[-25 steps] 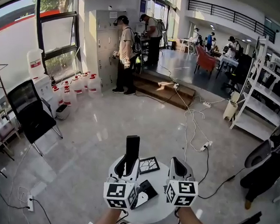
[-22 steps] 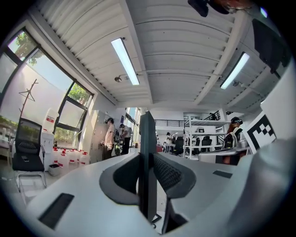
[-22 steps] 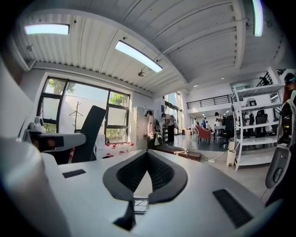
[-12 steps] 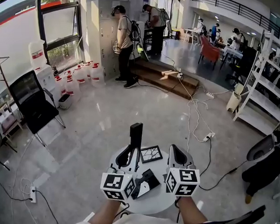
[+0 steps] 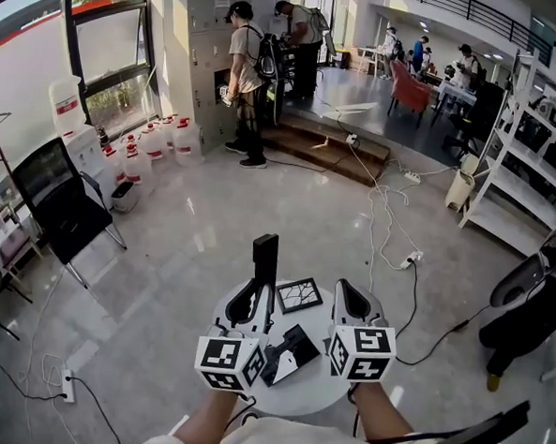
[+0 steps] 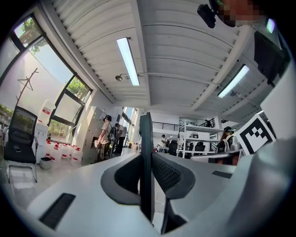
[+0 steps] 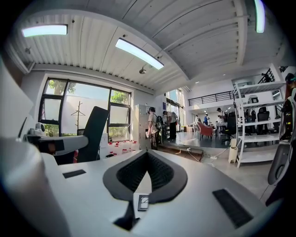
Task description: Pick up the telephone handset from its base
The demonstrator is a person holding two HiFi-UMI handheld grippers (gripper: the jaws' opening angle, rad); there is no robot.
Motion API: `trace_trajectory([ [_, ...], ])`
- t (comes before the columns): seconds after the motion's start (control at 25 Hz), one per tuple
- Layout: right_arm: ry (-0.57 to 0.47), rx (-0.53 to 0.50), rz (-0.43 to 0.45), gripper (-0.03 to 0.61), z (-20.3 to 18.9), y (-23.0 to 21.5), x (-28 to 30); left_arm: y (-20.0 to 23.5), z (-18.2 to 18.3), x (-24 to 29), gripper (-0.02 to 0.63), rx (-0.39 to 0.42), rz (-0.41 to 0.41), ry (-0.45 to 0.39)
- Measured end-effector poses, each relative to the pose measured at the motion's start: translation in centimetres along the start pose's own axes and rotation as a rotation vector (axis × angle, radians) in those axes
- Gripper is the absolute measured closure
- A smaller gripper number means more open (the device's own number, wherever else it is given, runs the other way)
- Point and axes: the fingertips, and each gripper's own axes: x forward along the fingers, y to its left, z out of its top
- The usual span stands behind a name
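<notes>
My left gripper (image 5: 260, 294) is shut on the black telephone handset (image 5: 264, 255), which stands upright between the jaws above the small round white table (image 5: 313, 404). In the left gripper view the handset (image 6: 146, 134) is a thin dark slab clamped between the pads of the left gripper (image 6: 147, 159). The telephone base (image 5: 288, 353), black and white, lies on the table between the two grippers. To its right my right gripper (image 5: 347, 295) hovers, shut and empty. In the right gripper view the right gripper (image 7: 148, 155) has its pads meeting, and the handset (image 7: 92, 134) shows at the left.
A black framed tile (image 5: 298, 295) lies at the table's far side. A black office chair (image 5: 63, 215) stands at the left, water jugs (image 5: 151, 149) by the window. Cables and a power strip (image 5: 407, 260) trail over the floor to the right. People stand by the lockers (image 5: 245, 68).
The handset stays upright in the left jaws and both grippers keep their places. Only the head view has shifted a little.
</notes>
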Motion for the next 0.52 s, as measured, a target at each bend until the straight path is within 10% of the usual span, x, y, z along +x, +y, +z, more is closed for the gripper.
trace_trajectory([
  [0.52,-0.006,-0.001,-0.018,0.554,0.3,0.45,-0.61,0.19,0.49,-0.74,0.532,-0.006,-0.007,-0.006],
])
